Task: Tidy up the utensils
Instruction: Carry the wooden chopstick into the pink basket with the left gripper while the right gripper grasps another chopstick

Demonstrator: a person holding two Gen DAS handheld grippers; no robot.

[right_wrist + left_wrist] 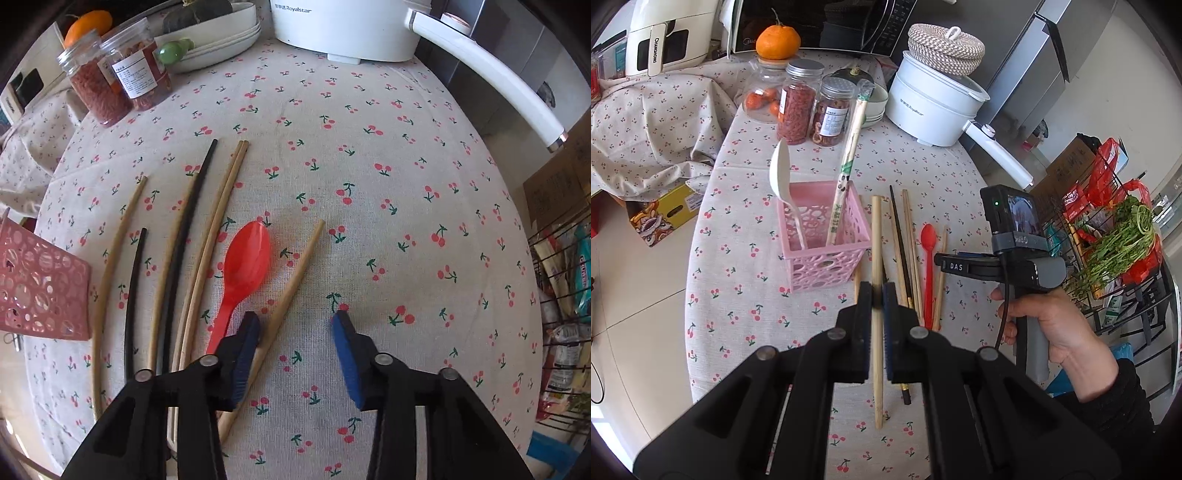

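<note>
Our left claw (878,295) is clamped on a bamboo chopstick (876,236), lifted just beside the pink basket (827,251) on the bench (738,280). Our right claw (295,325) gapes wide above another chopstick (291,284) lying beside the red spoon (245,266).

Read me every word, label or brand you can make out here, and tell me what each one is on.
"CHANGHONG": white appliance, back left.
"Royalstar": white electric pot.
"DAS": right gripper body.
"Midea", faint: microwave.
Green characters on the chopstick sleeve, the jar labels and the snack packets: too small or blurred.
</note>
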